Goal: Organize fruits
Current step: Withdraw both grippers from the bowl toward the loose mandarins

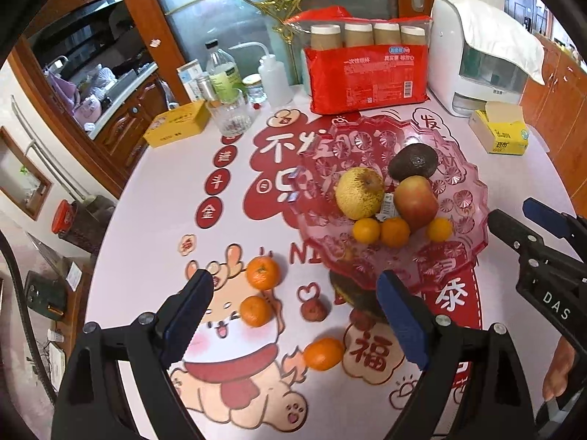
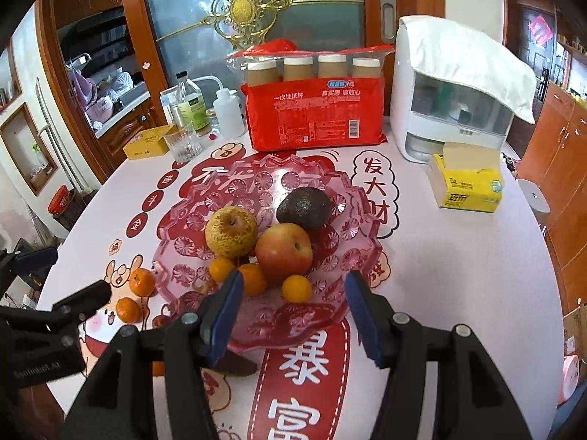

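The left tongs (image 1: 297, 315) hang released over the counter (image 1: 146, 227), their blue pads spread wide with nothing between them. The right tongs (image 2: 293, 315) are likewise released, empty, poised just in front of the near rim of the pink glass fruit bowl (image 2: 183, 245).

Taking that bowl as the landmark: inside it lie a yellow pear (image 2: 230, 233) on its left side, a red apple (image 2: 284, 253) touching the pear at the centre, and a dark avocado (image 2: 303, 208) behind the apple. Three small oranges rest along the near inner slope, the rightmost small orange (image 2: 296, 288) just in front of the apple.

Outside the bowl, to its left on the printed counter cover, sit three loose mandarins: the far mandarin (image 1: 262, 273) nearest the rim, a middle mandarin (image 1: 256, 311) just in front of it, and a near mandarin (image 1: 323, 354) further forward. A small dark red fruit (image 1: 313, 310) lies between them and the bowl's foot; what kind it is cannot be told.

Behind the bowl stands a red pack of paper cups (image 2: 315, 110); to the bowl's right rear are a white appliance (image 2: 451, 102) and a yellow tissue box (image 2: 466, 187).
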